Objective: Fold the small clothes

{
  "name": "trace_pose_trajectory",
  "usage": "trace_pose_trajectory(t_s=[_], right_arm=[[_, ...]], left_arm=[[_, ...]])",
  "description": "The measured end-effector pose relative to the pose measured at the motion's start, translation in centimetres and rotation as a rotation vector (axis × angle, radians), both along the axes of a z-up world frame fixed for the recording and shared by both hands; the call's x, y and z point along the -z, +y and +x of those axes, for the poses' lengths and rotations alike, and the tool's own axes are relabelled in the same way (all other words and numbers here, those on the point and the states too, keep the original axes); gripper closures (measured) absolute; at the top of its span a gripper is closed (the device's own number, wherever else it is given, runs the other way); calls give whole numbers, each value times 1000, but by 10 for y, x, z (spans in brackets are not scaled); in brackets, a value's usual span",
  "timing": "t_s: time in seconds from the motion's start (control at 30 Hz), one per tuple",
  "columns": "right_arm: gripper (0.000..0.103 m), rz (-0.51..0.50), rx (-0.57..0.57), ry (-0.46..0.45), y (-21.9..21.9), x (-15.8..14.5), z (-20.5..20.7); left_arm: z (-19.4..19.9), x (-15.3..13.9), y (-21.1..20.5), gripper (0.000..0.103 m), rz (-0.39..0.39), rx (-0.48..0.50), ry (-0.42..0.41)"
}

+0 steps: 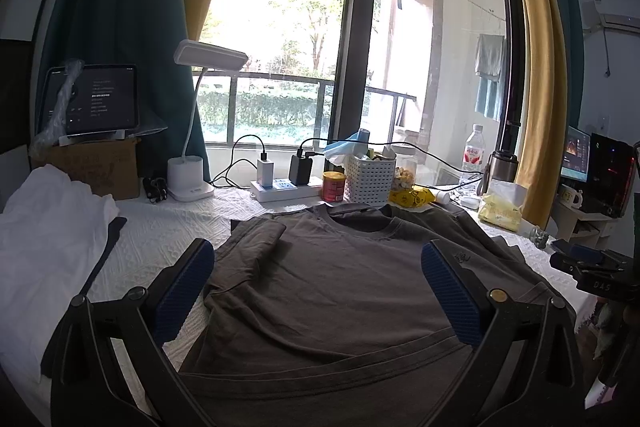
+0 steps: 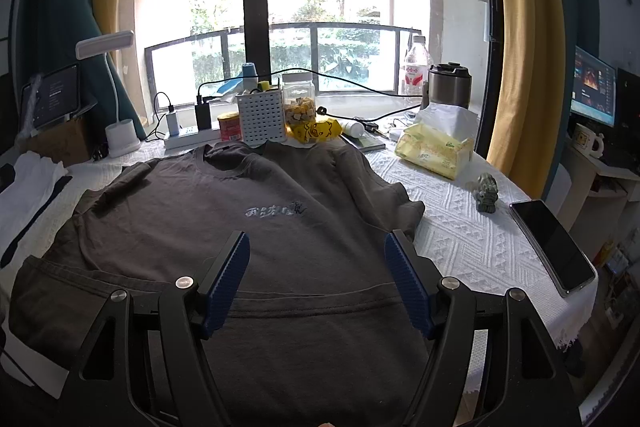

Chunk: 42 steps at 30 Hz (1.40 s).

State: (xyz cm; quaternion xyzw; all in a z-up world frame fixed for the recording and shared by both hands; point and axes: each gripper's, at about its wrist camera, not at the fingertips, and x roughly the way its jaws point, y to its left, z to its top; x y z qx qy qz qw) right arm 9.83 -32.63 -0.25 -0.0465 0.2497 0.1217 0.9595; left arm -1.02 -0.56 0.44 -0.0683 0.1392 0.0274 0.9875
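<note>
The dark grey T-shirt lies front-up on the white textured surface, collar toward the window, its bottom hem already doubled up toward the chest and one sleeve turned inward; the other sleeve spreads loose toward the phone side; the left claw hovers over the chest with its blue pads spread wide and nothing between them, and the right claw hangs likewise wide apart and empty above the hem fold; the step in hand looks like taking the loose sleeve and side inward, and it would go best by pinching both layers at the shoulder and at the hem edge together, lifting low, and laying the fold parallel to the turned-in side so the collar stays centred; pale script sits across the chest but is too blurred to read; a white garment lies piled just beside the shirt; behind the collar stand a white slotted basket, a red tin, a yellow tissue pack and a water bottle with a red label, none legible; "DAS" shows on dark gear at the left view's edge; a phone lies well apart
</note>
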Motion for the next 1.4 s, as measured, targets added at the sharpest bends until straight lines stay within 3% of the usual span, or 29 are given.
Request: trace_pose_trajectory(t_s=[1.0,1.4], right_arm=[[30,9,-3,9,-3,4,6],[30,35,-4,67,-18,16,48]], left_arm=[[2,-2,-4,1,5,0,9],[33,2,-15,1,23,7,58]])
